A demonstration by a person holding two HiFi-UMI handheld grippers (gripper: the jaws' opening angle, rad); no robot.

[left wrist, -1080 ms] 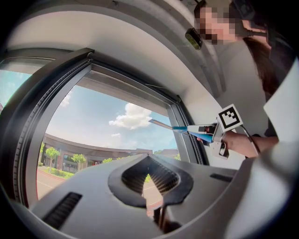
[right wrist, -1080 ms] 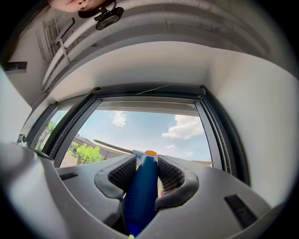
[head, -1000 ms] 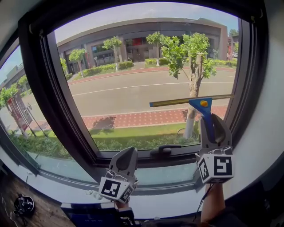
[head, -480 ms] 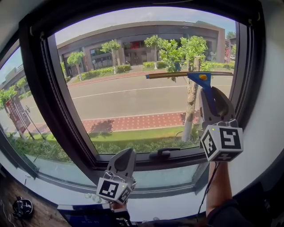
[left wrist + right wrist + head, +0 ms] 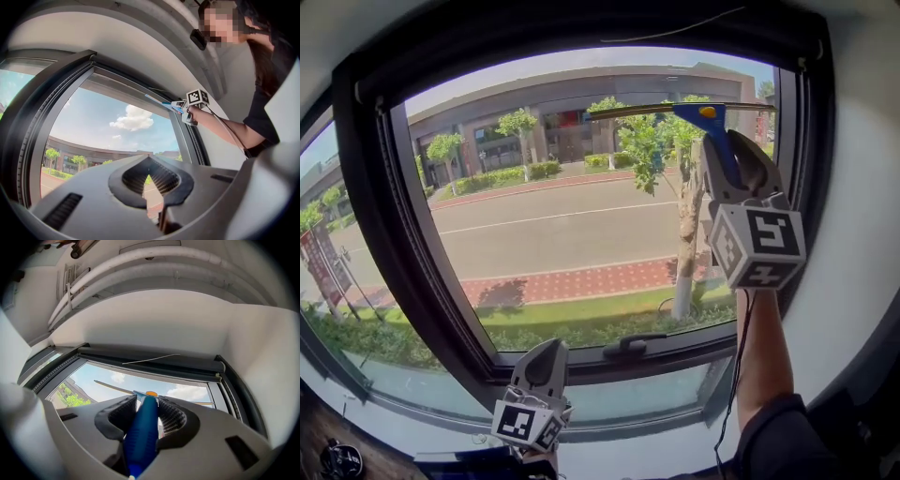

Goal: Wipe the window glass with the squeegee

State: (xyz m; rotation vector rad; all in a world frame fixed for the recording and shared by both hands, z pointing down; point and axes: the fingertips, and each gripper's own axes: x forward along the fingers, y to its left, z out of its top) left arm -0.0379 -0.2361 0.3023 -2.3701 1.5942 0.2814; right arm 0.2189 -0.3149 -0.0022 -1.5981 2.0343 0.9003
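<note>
The squeegee [image 5: 712, 131] has a blue handle and a long thin blade lying level across the top right of the window glass [image 5: 572, 225]. My right gripper [image 5: 724, 155] is raised high and shut on the blue handle [image 5: 143, 427], with the blade [image 5: 115, 388] showing beyond the jaws against the sky. My left gripper [image 5: 546, 354] hangs low near the sill, shut, with nothing in it. The left gripper view shows its jaws [image 5: 152, 187] pointing up at the pane, and the right gripper [image 5: 194, 99] far up by the frame.
A thick black window frame [image 5: 375, 216] surrounds the pane, with a black latch handle [image 5: 628, 345] on its lower rail. A second pane [image 5: 337, 281] lies to the left. White wall [image 5: 853, 281] flanks the right side. A thin wire [image 5: 150, 358] runs along the top frame.
My right gripper has carried the squeegee straight up the glass, from the lower right part of the pane to its top edge. The left gripper has stayed low by the sill.
</note>
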